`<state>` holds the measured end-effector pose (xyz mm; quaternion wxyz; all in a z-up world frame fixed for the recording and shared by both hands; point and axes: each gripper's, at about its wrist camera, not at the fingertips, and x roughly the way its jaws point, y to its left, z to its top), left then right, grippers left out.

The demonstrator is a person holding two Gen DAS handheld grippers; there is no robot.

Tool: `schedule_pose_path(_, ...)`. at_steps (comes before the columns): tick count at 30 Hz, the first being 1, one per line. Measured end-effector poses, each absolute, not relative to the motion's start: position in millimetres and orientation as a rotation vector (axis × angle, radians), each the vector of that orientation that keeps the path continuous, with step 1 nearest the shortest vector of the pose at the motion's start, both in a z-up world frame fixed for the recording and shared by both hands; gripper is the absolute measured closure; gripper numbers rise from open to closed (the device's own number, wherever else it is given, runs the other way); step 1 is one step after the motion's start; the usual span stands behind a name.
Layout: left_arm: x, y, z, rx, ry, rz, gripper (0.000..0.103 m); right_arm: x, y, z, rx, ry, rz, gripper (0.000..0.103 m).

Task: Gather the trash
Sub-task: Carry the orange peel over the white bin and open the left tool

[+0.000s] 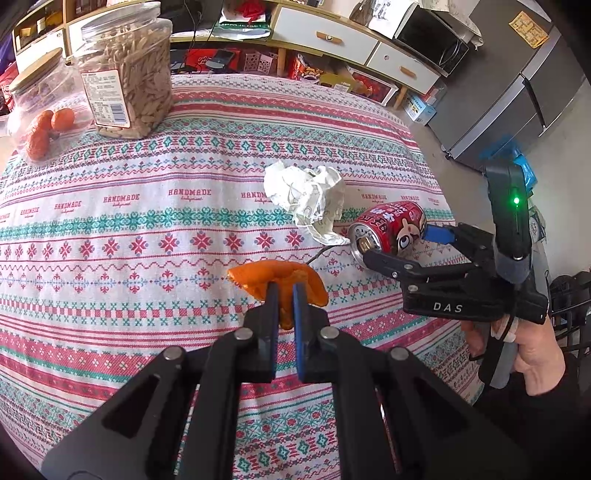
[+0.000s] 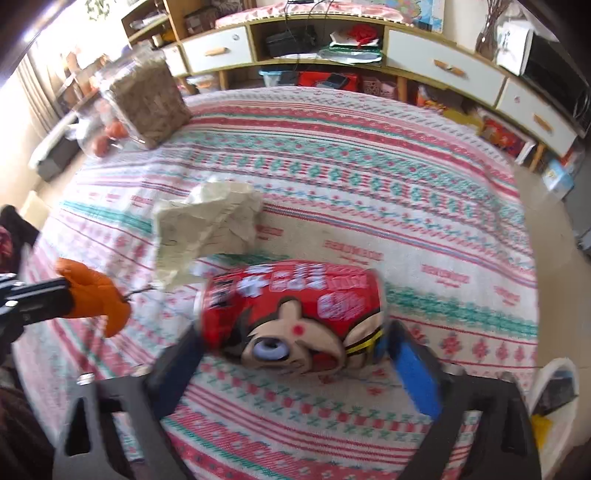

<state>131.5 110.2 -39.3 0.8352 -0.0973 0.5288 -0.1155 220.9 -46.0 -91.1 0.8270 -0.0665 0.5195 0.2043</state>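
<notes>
Behind the bench [image 1: 147, 221] runs a long sideboard [image 1: 332, 33] with white drawers; a grey fridge [image 1: 517, 99] stands right of it, daylight glaring left.

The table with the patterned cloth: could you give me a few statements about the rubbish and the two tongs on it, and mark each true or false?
1. The left tongs are shut on an orange peel. True.
2. The red can stands upright. False: it lies on its side on the tablecloth.
3. The right tongs stand open on either side of the can. True.
4. The crumpled paper is held in the tongs. False: it lies free on the cloth beside the can.
5. The jar of seeds has tipped over. False: it stands upright at the far corner.
</notes>
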Motion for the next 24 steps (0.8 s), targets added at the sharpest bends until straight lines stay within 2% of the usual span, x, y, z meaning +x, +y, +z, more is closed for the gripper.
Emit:
schedule_pose_path(8, 128.6, 95.9, -34.0, -0.196, 1.102, -0.253, 0.095, 208.7, -66.6, -75.8, -0.120, 1.088, 0.428, 0.014)
schedule_pose_path(24, 132.9, 27.4, -31.4, -0.146, 1.089, -0.362, 0.095, 170.5, -166.6, -39.8, -0.011, 1.052, 0.346, 0.014)
